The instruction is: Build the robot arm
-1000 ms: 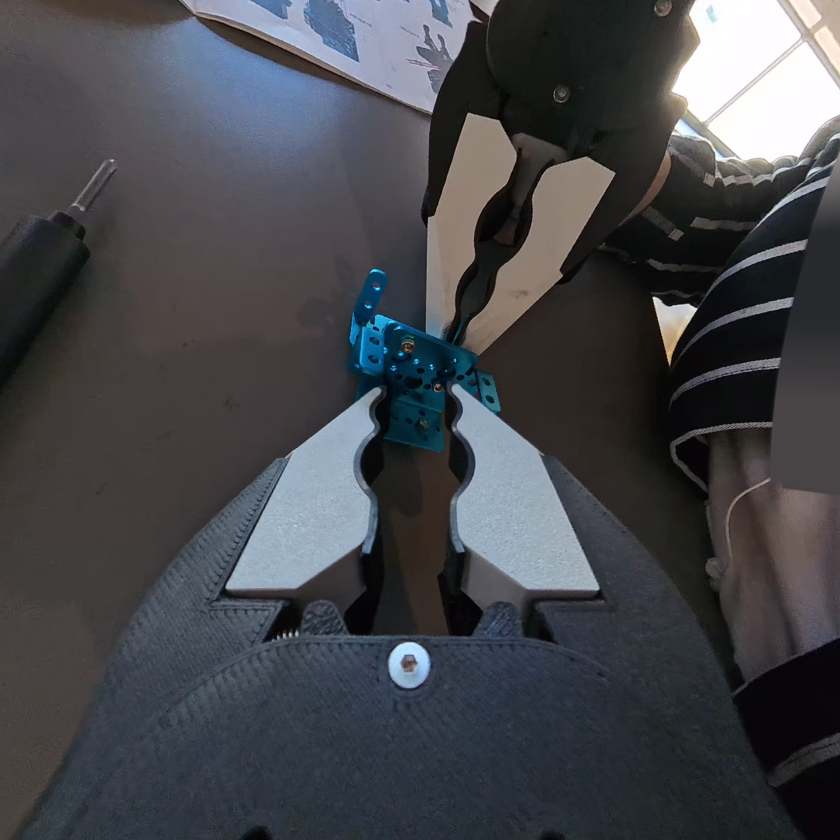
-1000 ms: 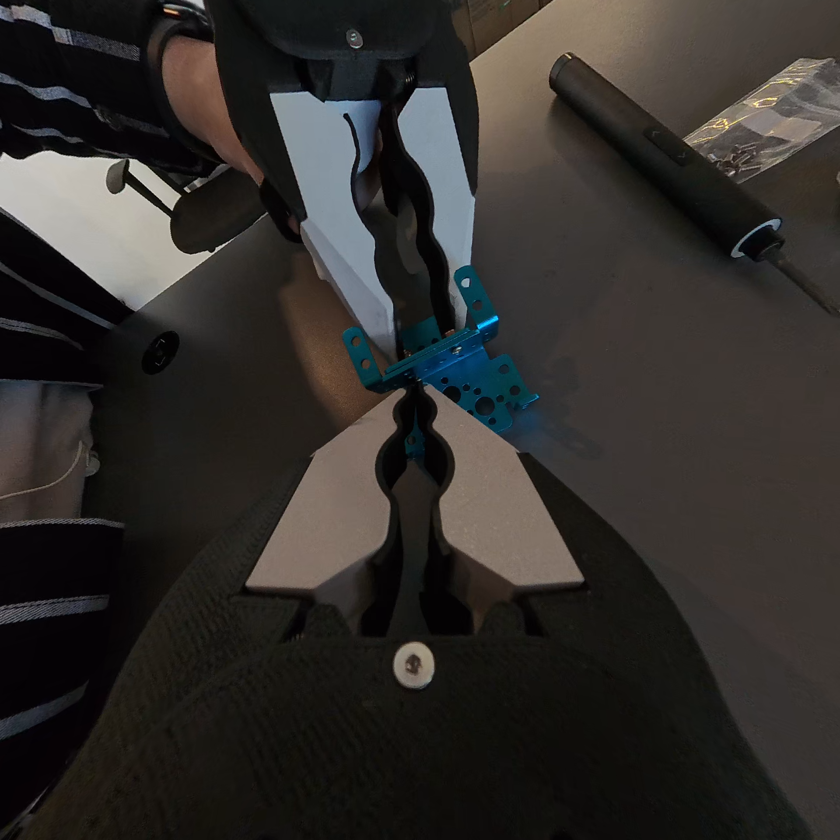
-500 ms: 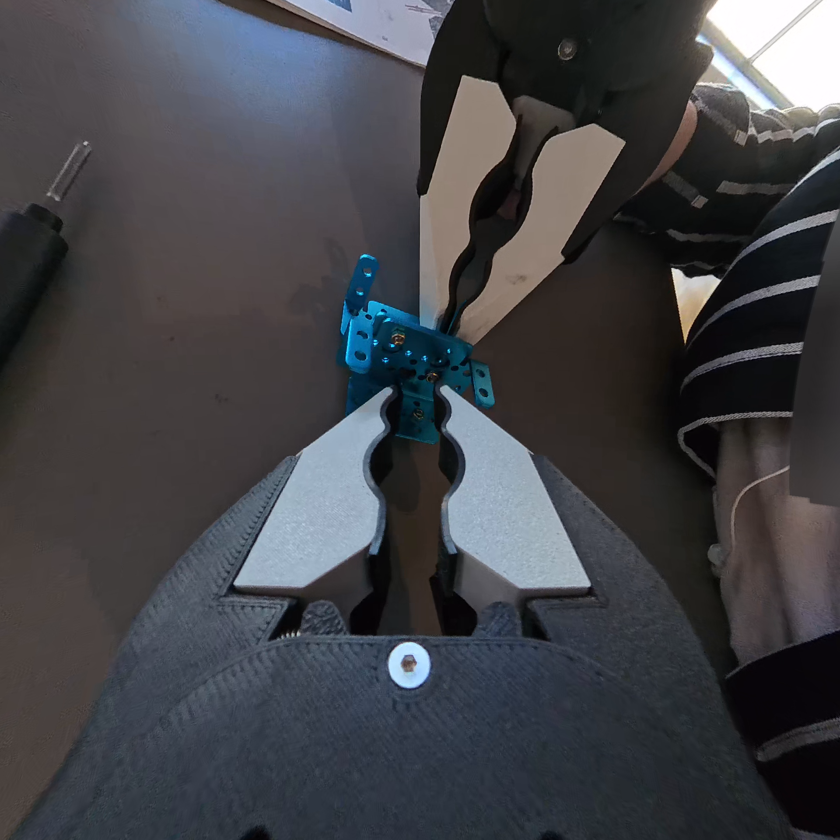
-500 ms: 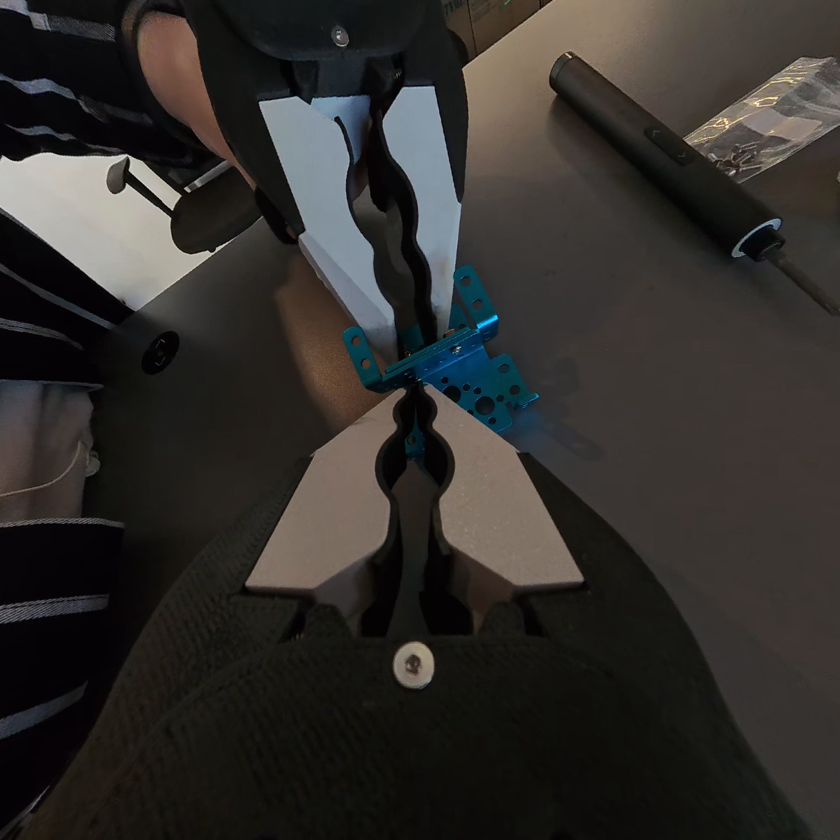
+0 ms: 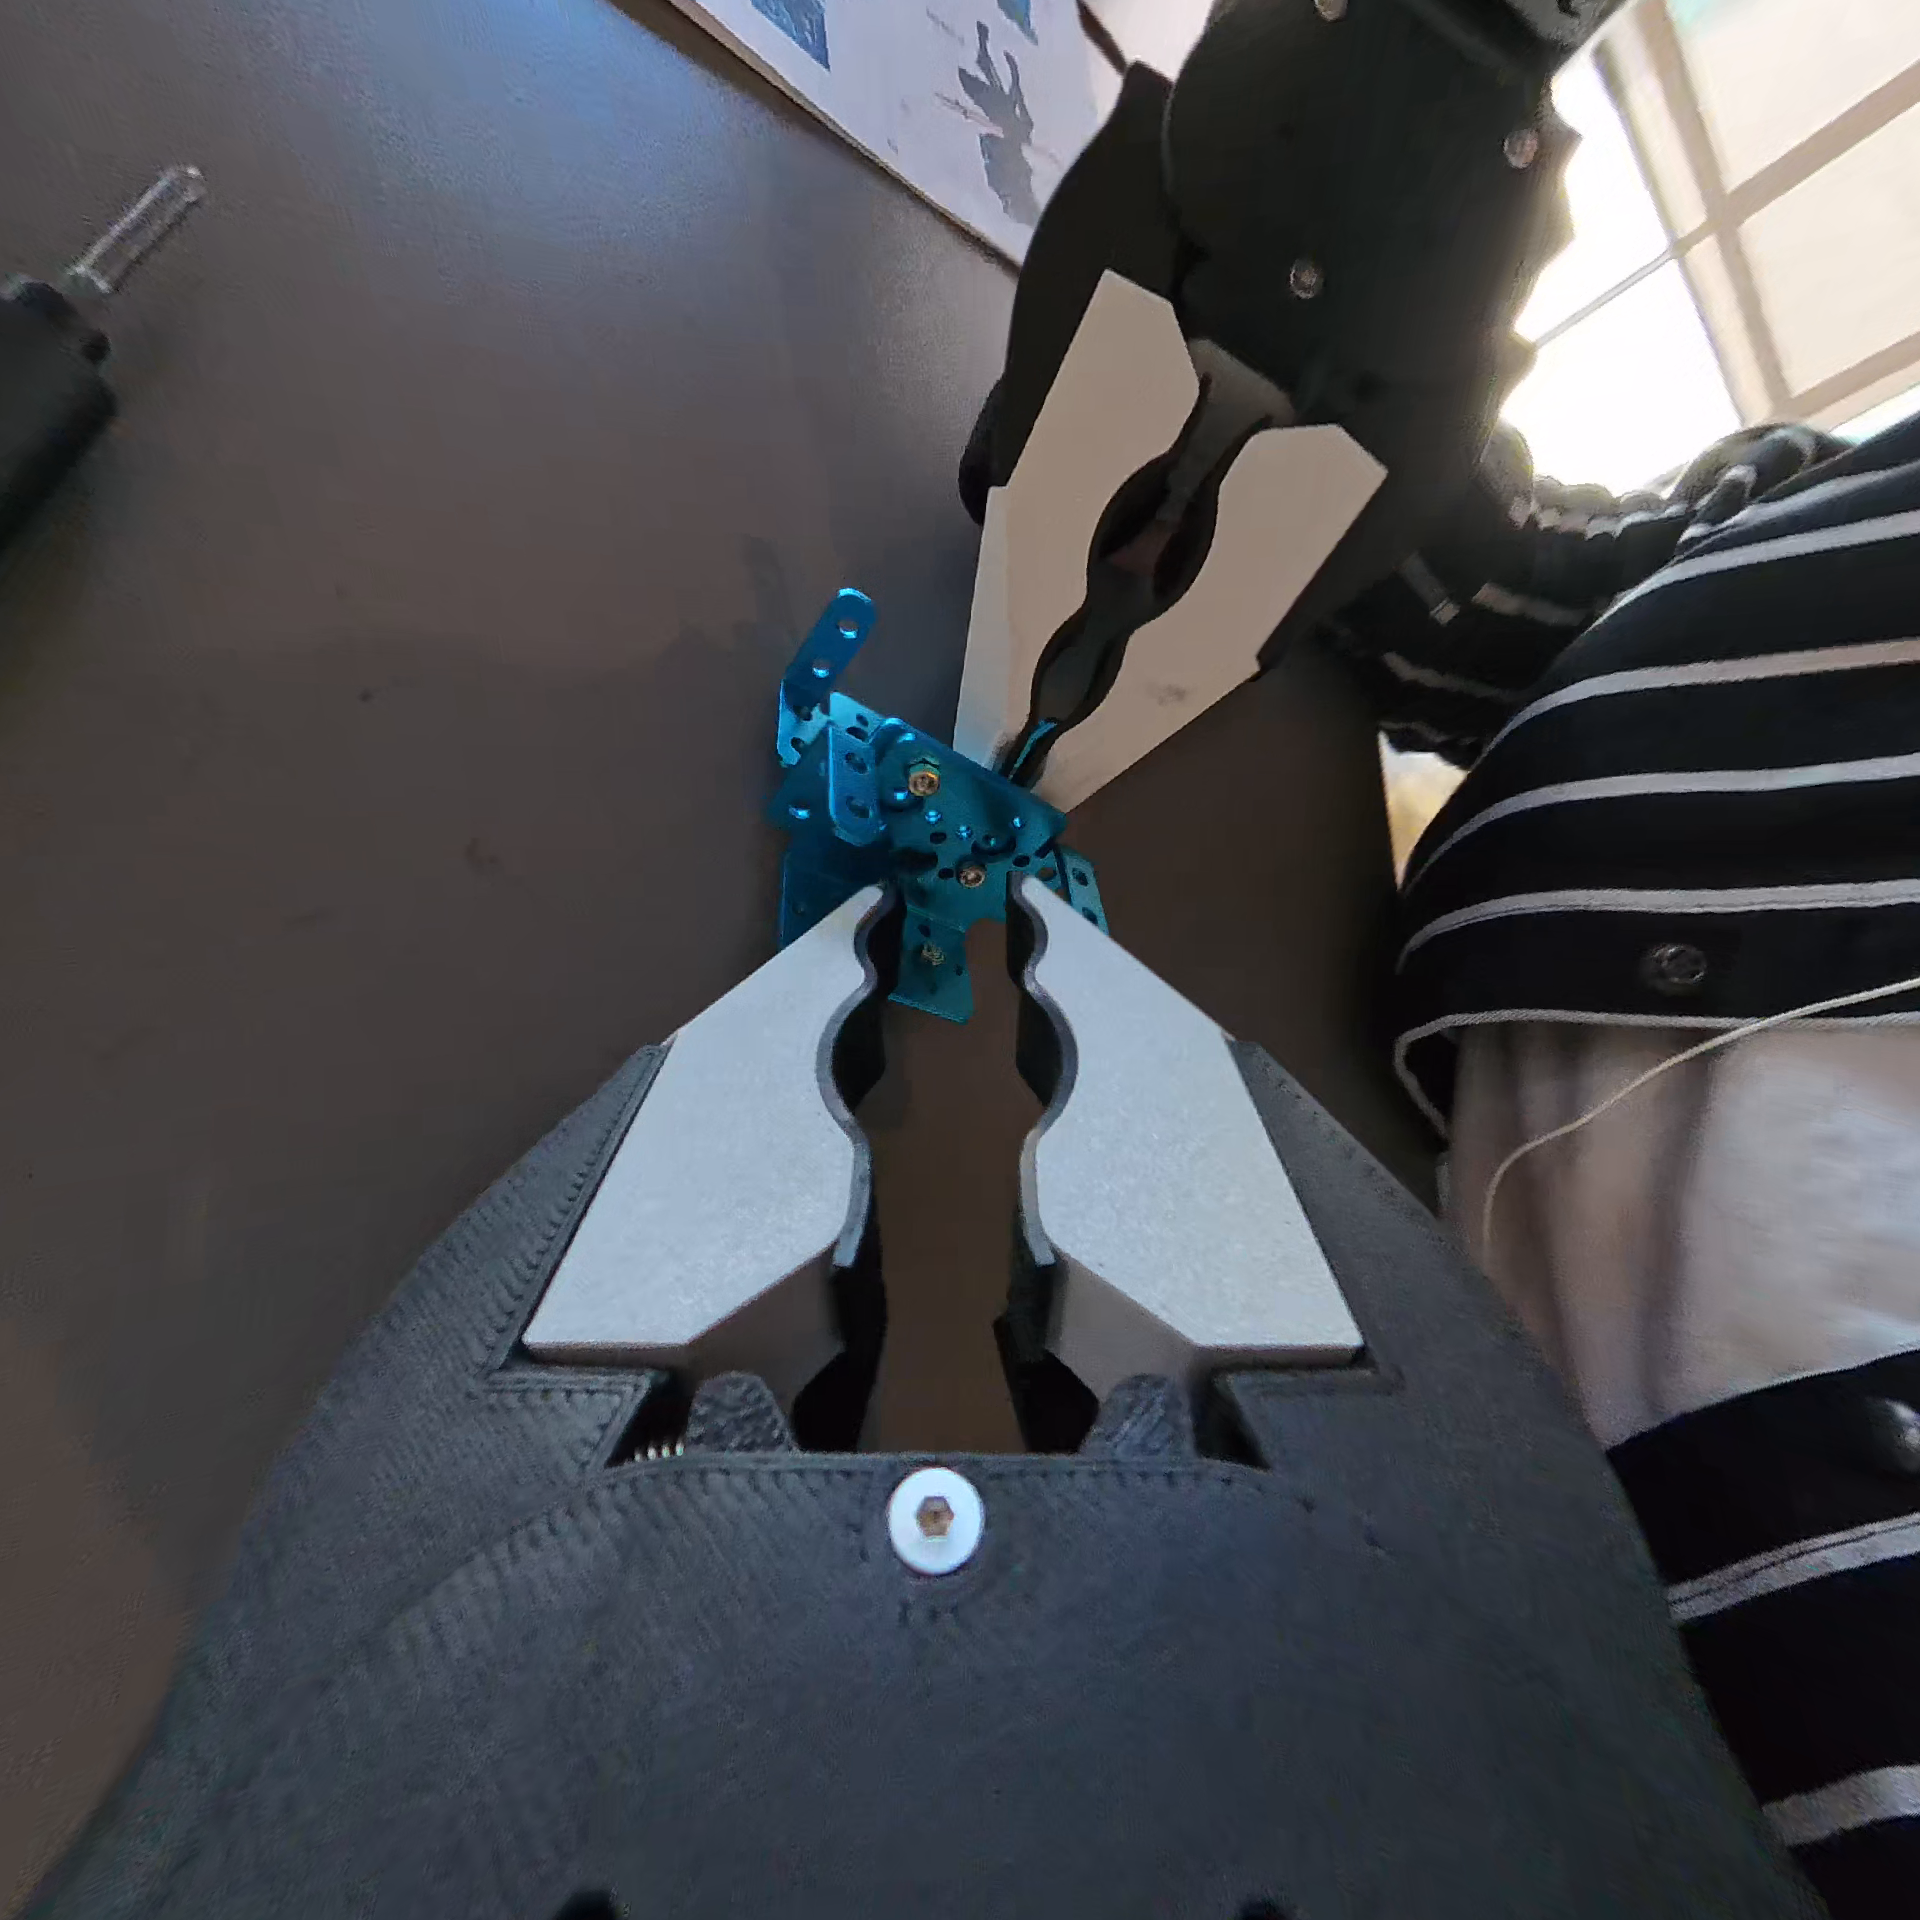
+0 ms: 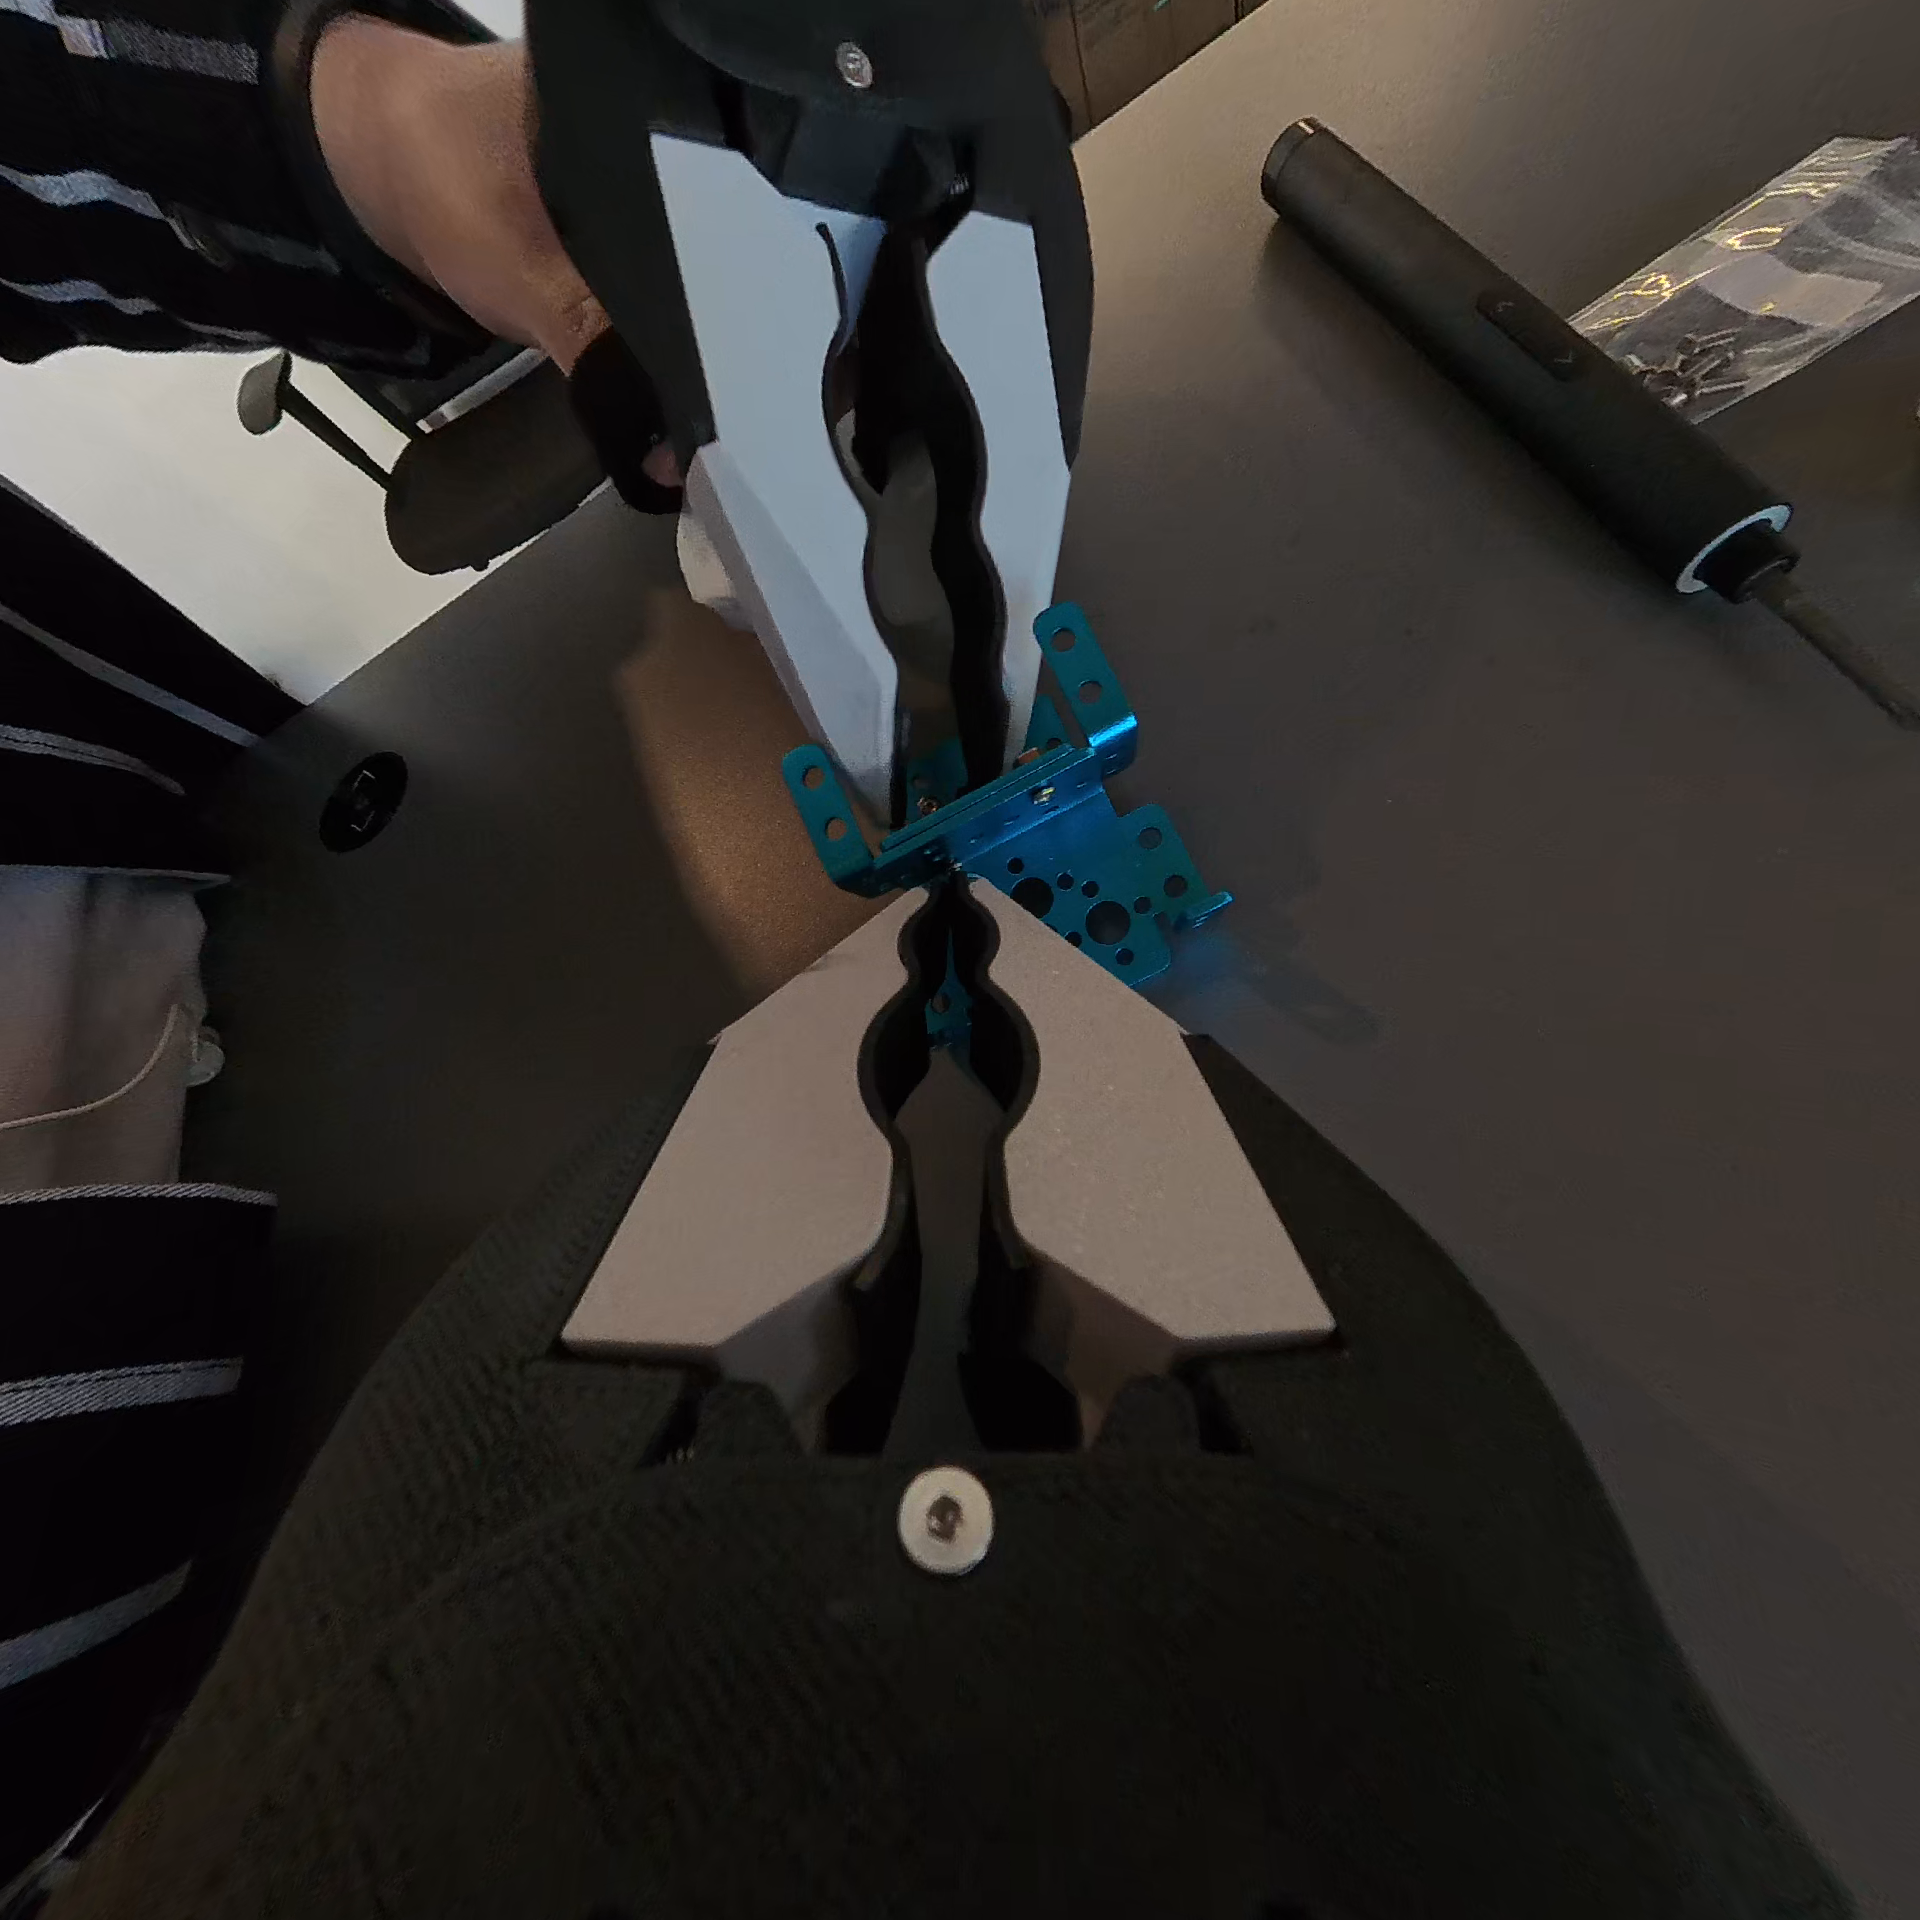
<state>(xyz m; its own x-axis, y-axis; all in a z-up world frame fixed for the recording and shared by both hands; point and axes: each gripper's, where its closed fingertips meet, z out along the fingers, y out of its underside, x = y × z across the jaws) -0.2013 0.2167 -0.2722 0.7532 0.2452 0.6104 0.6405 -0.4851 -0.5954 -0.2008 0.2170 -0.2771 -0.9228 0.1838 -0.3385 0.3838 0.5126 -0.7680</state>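
Observation:
A blue metal bracket assembly (image 5: 935,821) with many holes and brass screws rests on the dark table (image 5: 416,727). My left gripper (image 5: 948,899) is open, its grey fingertips on either side of the assembly's lower tab with a gap showing. My right gripper (image 6: 951,894) is shut on a thin upright plate of the blue assembly (image 6: 1081,894). In the left wrist view the right gripper (image 5: 1029,758) comes down from the upper right onto the assembly's far edge. In the right wrist view the left gripper (image 6: 951,769) reaches in from above.
A black electric screwdriver (image 6: 1538,374) lies at the back right, with a clear bag of small parts (image 6: 1766,281) beyond it. A printed sheet (image 5: 935,83) lies at the table's far side. A person in a striped top (image 5: 1662,727) sits at the table edge. Both grippers' tips are close together, under 4 cm apart. The black electric screwdriver (image 6: 1538,374) lies around 12 cm away from my left fingertips.
My left gripper's fingers narrowed around the blue tab, then widened again, and the gripper tilted a little. My right gripper stayed shut on the assembly.

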